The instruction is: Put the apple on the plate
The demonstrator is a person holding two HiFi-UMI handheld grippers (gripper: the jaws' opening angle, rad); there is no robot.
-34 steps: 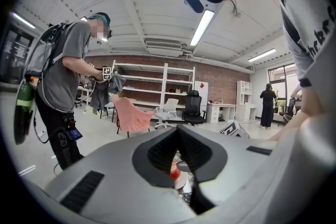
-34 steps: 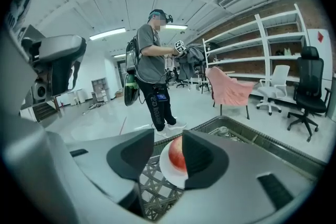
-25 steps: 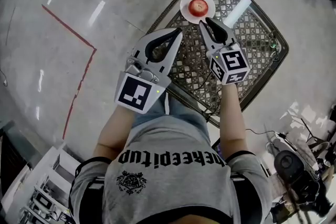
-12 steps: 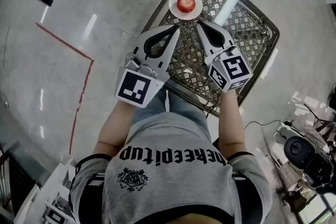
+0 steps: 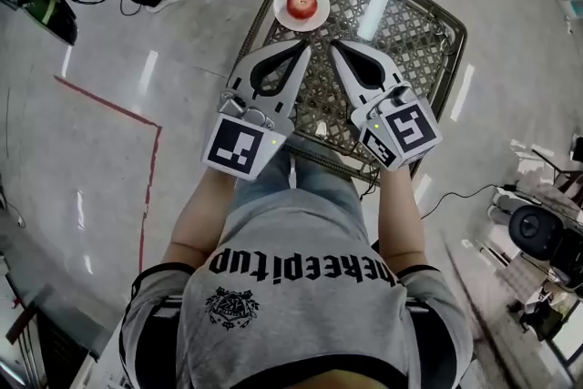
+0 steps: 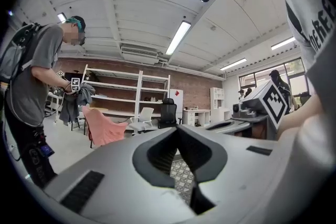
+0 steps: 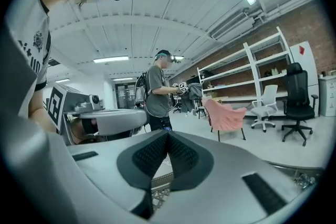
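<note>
Head view | red apple (image 5: 301, 5) on round white plate (image 5: 281, 13) | lattice metal table (image 5: 414, 27) | left claw (image 5: 305, 47), right claw (image 5: 334, 45) closed, empty

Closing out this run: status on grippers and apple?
Left gripper shut, empty. Right gripper shut, empty. Apple on plate, clear of both. Nothing in the way.
</note>
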